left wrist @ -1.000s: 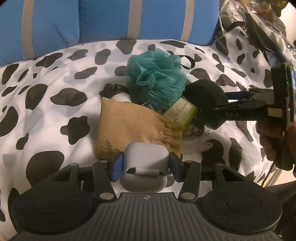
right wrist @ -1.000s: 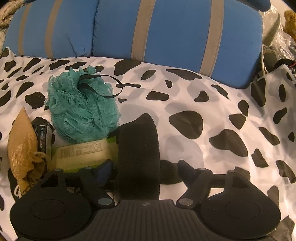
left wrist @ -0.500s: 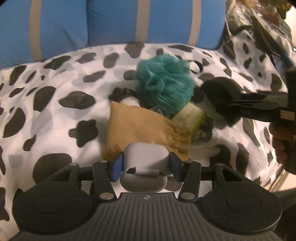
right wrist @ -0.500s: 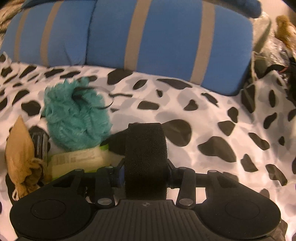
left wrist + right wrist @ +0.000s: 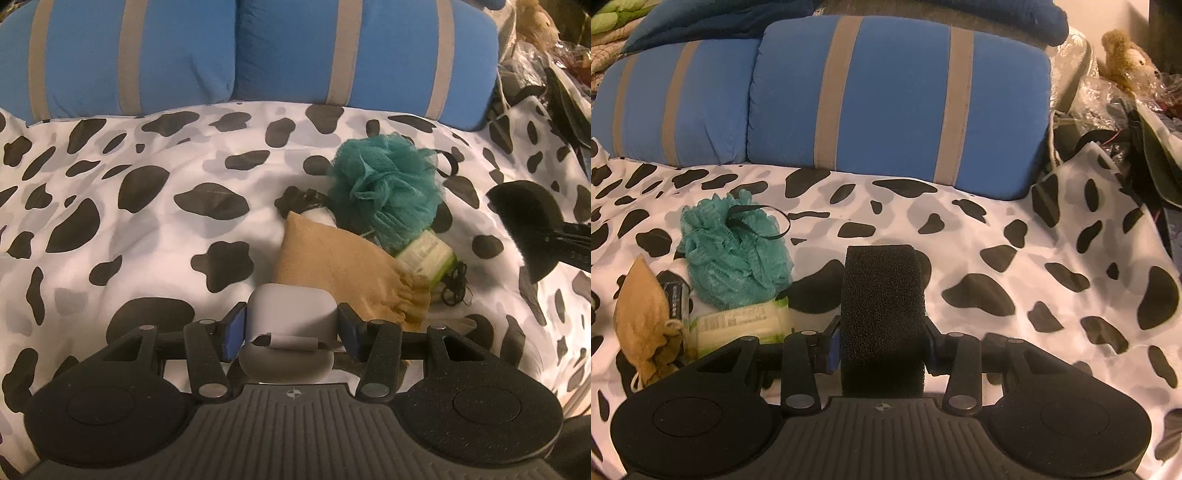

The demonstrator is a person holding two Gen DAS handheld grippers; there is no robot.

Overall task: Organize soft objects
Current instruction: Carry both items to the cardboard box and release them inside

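With the right gripper (image 5: 882, 350) clamped on the black sponge (image 5: 882, 314) at frame centre and the left gripper (image 5: 291, 328) clamped on the grey case (image 5: 291, 314), the compressible sponge could slip free.

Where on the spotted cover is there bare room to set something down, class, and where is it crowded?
Bare: the spotted cover left of the tan pouch, up to the blue cushions; also right of the black sponge, toward the cover's right edge. Crowded: the pouch, teal pouf and green packet lie bunched together.
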